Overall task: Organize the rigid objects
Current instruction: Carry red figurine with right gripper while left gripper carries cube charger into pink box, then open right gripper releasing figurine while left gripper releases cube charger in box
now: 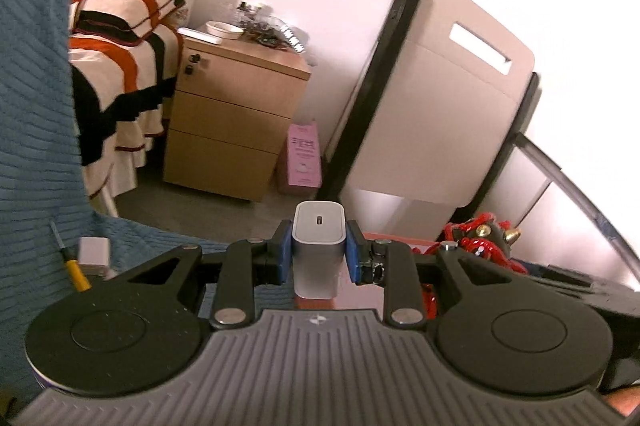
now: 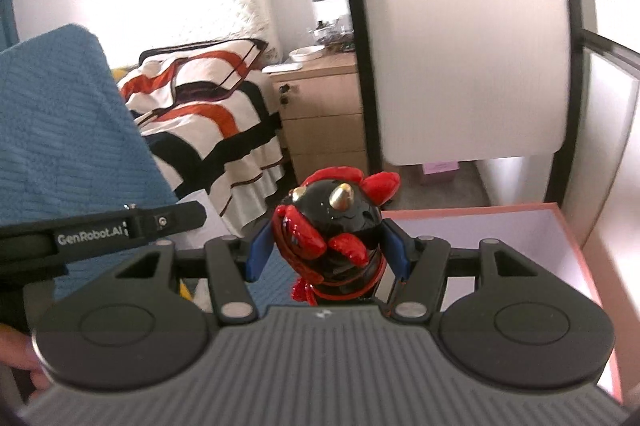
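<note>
1. The box [image 2: 576, 266], pink-walled with a pale floor, is seen at the right of the right wrist view, below and beside the right gripper [image 2: 326, 252]; the part of its floor that shows is bare, so sorting is judged to be at an early stage.
2. The blue cloth [image 1: 36, 146] is shown covering the work surface at the left; a small white block [image 1: 94, 251] and a yellow-handled tool [image 1: 74, 268] lie on it, side by side, apparently not yet sorted.
3. The figurine [image 2: 332, 226], glossy black with red trim and gold horns, is clamped between the blue pads of the right gripper and is held in the air, beside the box rather than inside it.
4. The charger [image 1: 319, 246], a white plug block with one port facing forward, is gripped upright between the pads of the left gripper [image 1: 319, 252], clear of the cloth.
5. Both held items are judged still to need placing; the block and tool remain afterwards.
</note>
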`<action>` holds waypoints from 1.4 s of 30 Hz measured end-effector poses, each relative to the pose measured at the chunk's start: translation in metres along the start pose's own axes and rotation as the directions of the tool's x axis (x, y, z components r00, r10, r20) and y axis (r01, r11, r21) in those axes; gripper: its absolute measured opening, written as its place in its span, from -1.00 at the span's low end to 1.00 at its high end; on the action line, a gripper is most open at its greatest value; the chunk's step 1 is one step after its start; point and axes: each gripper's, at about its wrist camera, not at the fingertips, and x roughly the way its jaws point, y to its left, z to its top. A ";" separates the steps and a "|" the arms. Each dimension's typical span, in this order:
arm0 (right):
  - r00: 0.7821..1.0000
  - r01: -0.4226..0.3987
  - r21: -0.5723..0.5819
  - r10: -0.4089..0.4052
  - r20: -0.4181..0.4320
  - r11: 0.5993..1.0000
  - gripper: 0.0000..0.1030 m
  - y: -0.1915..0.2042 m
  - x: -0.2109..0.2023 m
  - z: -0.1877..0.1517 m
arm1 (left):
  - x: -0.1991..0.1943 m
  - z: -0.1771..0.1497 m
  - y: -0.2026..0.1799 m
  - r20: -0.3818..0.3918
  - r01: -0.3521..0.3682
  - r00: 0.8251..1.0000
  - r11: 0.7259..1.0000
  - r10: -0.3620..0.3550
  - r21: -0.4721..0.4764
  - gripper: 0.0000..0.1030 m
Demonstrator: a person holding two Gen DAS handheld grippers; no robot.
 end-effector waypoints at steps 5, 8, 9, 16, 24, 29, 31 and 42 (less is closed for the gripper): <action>1.000 0.021 0.025 -0.021 0.001 0.999 0.19 -0.025 -0.002 -0.003 | 0.019 0.001 -0.033 -0.016 0.023 1.000 0.999 -0.023 0.030 -0.39; 0.999 0.039 0.050 -0.038 -0.017 0.998 0.19 -0.046 0.000 -0.008 | 0.038 -0.006 -0.053 -0.050 0.037 0.998 0.999 -0.035 0.039 -0.39; 0.999 0.049 0.057 -0.048 -0.025 0.997 0.19 -0.053 0.000 -0.010 | 0.046 -0.010 -0.057 -0.066 0.041 0.997 0.999 -0.038 0.033 -0.39; 0.989 0.113 0.123 -0.099 -0.111 0.986 0.19 -0.108 0.012 -0.033 | 0.101 -0.041 -0.083 -0.188 0.064 0.980 0.998 -0.060 0.015 -0.39; 0.962 0.184 0.177 -0.139 -0.236 0.967 0.19 -0.157 0.028 -0.071 | 0.156 -0.091 -0.105 -0.336 0.066 0.941 0.997 -0.052 0.030 -0.39; 0.946 0.205 0.183 -0.147 -0.289 0.962 0.20 -0.171 0.040 -0.089 | 0.180 -0.115 -0.111 -0.396 0.071 0.917 0.997 -0.052 0.033 -0.39; 0.942 0.208 0.192 -0.144 -0.304 0.959 0.20 -0.173 0.045 -0.094 | 0.185 -0.122 -0.110 -0.404 0.057 0.914 0.998 -0.038 0.036 -0.39; 0.943 0.192 0.192 -0.126 -0.309 0.963 0.17 -0.176 0.041 -0.100 | 0.182 -0.121 -0.104 -0.403 0.037 0.915 0.998 -0.015 0.046 -0.35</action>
